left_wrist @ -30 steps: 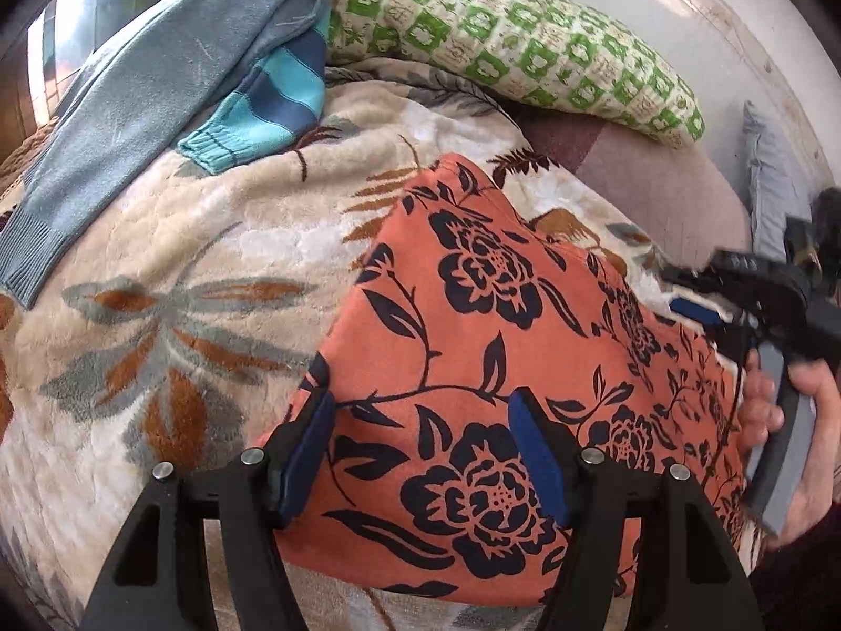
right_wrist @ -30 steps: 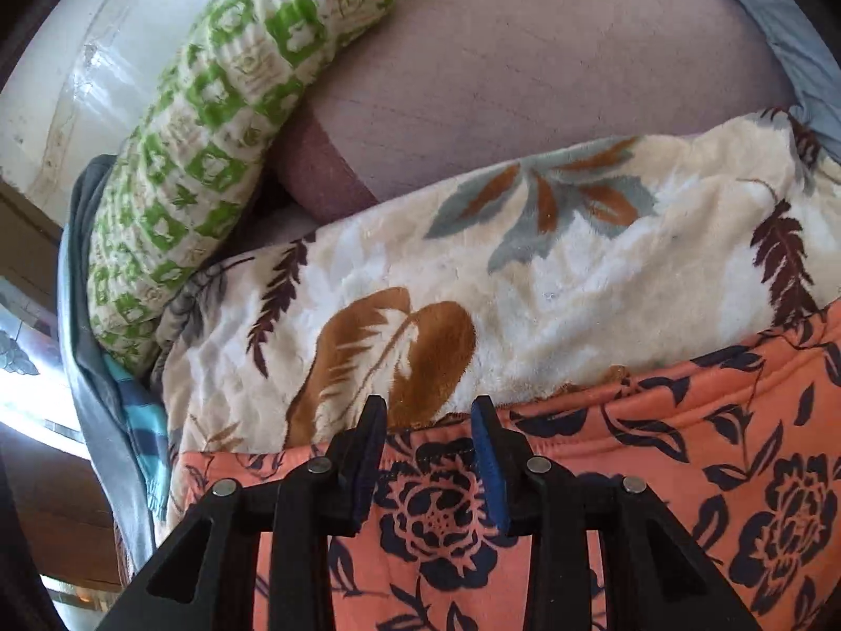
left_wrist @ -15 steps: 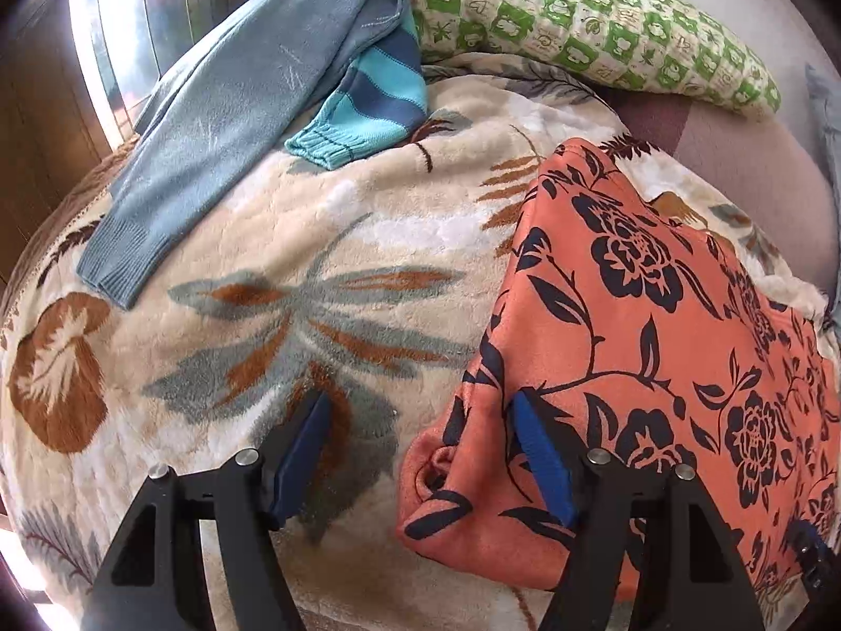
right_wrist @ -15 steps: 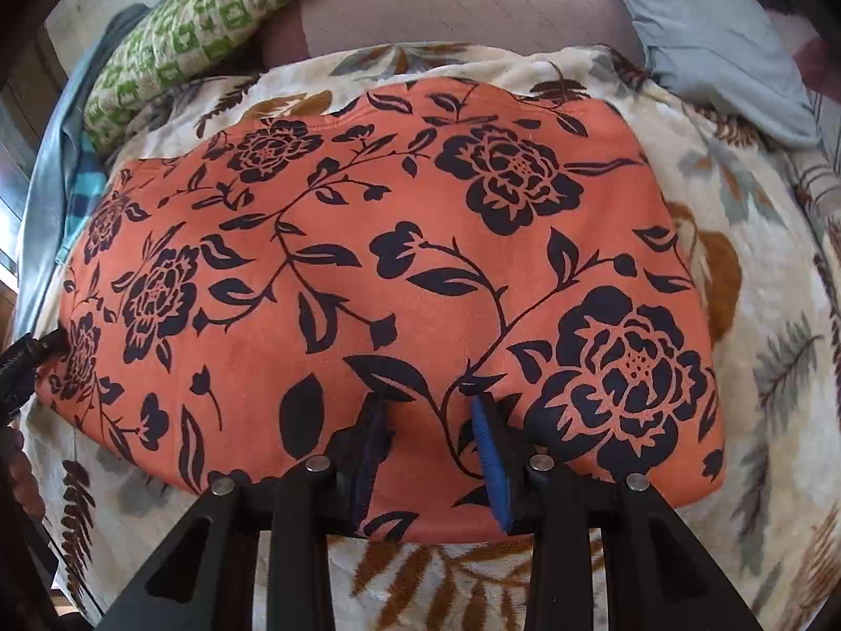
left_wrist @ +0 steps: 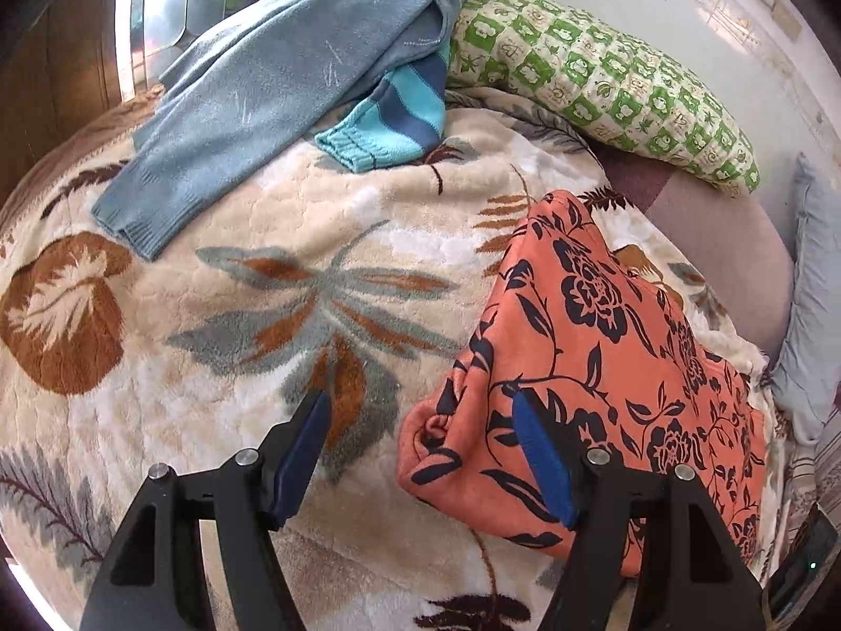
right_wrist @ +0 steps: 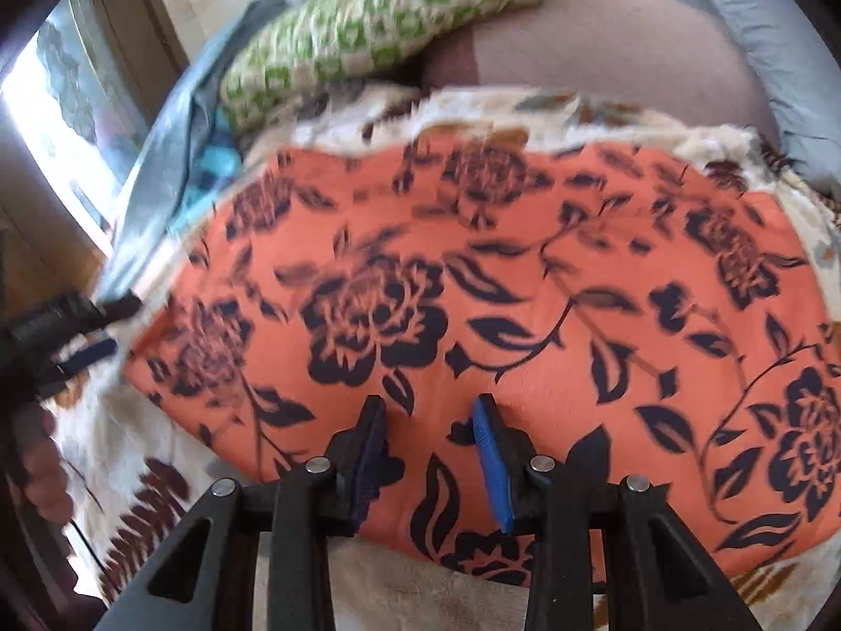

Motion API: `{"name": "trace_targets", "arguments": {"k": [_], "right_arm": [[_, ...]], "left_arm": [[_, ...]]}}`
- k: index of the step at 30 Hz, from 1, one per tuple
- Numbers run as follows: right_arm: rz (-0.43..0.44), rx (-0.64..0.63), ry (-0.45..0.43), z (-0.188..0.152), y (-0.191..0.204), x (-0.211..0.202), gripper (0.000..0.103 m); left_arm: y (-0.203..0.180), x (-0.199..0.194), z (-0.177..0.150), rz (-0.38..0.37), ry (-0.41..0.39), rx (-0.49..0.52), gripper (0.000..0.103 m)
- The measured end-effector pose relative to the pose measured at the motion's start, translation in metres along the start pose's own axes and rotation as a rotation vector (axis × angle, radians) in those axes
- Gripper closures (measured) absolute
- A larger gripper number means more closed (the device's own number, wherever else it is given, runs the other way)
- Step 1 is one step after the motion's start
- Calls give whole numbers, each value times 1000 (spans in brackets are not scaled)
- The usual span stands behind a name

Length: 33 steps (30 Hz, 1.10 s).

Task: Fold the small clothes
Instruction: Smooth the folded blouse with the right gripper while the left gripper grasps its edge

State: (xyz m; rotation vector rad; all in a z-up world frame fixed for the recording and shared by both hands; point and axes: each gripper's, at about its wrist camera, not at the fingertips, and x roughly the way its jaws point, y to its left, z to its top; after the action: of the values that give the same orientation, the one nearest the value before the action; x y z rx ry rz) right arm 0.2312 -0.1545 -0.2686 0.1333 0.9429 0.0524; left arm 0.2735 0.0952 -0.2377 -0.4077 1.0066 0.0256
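Note:
An orange garment with black flowers [left_wrist: 594, 368] lies folded on a cream floral blanket [left_wrist: 210, 315]. In the left wrist view its near corner sits at my right finger. My left gripper [left_wrist: 420, 420] is open and empty, above the blanket at the garment's left edge. In the right wrist view the garment [right_wrist: 499, 289] fills the middle. My right gripper [right_wrist: 428, 420] is open and empty, above the garment's near edge. The left gripper [right_wrist: 68, 326] also shows at the far left there.
A blue-grey sweater [left_wrist: 273, 84] and a striped turquoise sleeve [left_wrist: 389, 115] lie at the blanket's far edge. A green-and-white patterned pillow [left_wrist: 604, 84] lies behind, a pale blue pillow [left_wrist: 809, 305] at right. A mauve sheet [right_wrist: 604, 37] lies beyond the blanket.
Both grippers have pulled back from the garment, which now lies flat. The left gripper has shifted left over the blanket. The right gripper's jaws are wider apart.

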Motion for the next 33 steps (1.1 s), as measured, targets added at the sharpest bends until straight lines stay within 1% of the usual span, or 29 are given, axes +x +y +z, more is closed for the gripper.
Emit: {"name": "trace_targets", "arguments": {"k": [1, 2, 4, 5, 6, 8, 10, 13, 14, 18, 21, 24, 26, 28, 29, 30, 31, 32, 33], "right_arm": [[-2, -14, 8, 1, 2, -2, 64], [15, 8, 28, 3, -1, -5, 64], [93, 100, 8, 4, -15, -15, 65], [114, 141, -12, 3, -24, -22, 65], [112, 167, -36, 3, -30, -28, 65], [91, 188, -84, 4, -40, -37, 65], [71, 201, -125, 1, -49, -50, 65], [88, 230, -162, -2, -64, -65, 65], [86, 227, -169, -4, -66, -68, 65], [54, 206, -151, -11, -78, -64, 65], [61, 220, -146, -15, -92, -61, 65], [80, 221, -150, -11, -97, -58, 65], [95, 224, -143, -8, -97, -54, 66], [106, 214, -138, -7, -94, -51, 66], [110, 206, -133, -8, -90, -49, 66], [115, 198, -126, -8, -87, -47, 66], [121, 192, -121, -8, -83, -45, 66], [128, 187, -119, -8, -80, -44, 66], [134, 180, -120, -7, -76, -43, 66]], "left_arm": [[5, 0, -1, -25, 14, -32, 31], [9, -2, -3, -48, 24, -66, 31], [17, -5, -8, -85, 45, -129, 31], [18, -7, -11, -107, 55, -152, 31], [16, -9, -15, -134, 66, -164, 31], [8, -9, -20, -177, 92, -154, 31], [1, -5, -26, -188, 116, -147, 31], [-4, 7, -33, -232, 164, -183, 31], [-5, 11, -34, -243, 169, -191, 31], [-9, 26, -32, -249, 150, -212, 31], [-14, 32, -28, -271, 113, -206, 31], [-14, 38, -26, -289, 68, -231, 32], [-20, 41, -24, -286, 38, -211, 32], [-24, 44, -24, -281, 11, -203, 45], [-25, 47, -24, -279, 8, -202, 61], [-26, 50, -24, -281, 7, -200, 70], [-27, 53, -25, -282, 3, -194, 74], [-30, 54, -25, -279, -1, -176, 82], [-32, 53, -26, -271, -13, -158, 84]]}}
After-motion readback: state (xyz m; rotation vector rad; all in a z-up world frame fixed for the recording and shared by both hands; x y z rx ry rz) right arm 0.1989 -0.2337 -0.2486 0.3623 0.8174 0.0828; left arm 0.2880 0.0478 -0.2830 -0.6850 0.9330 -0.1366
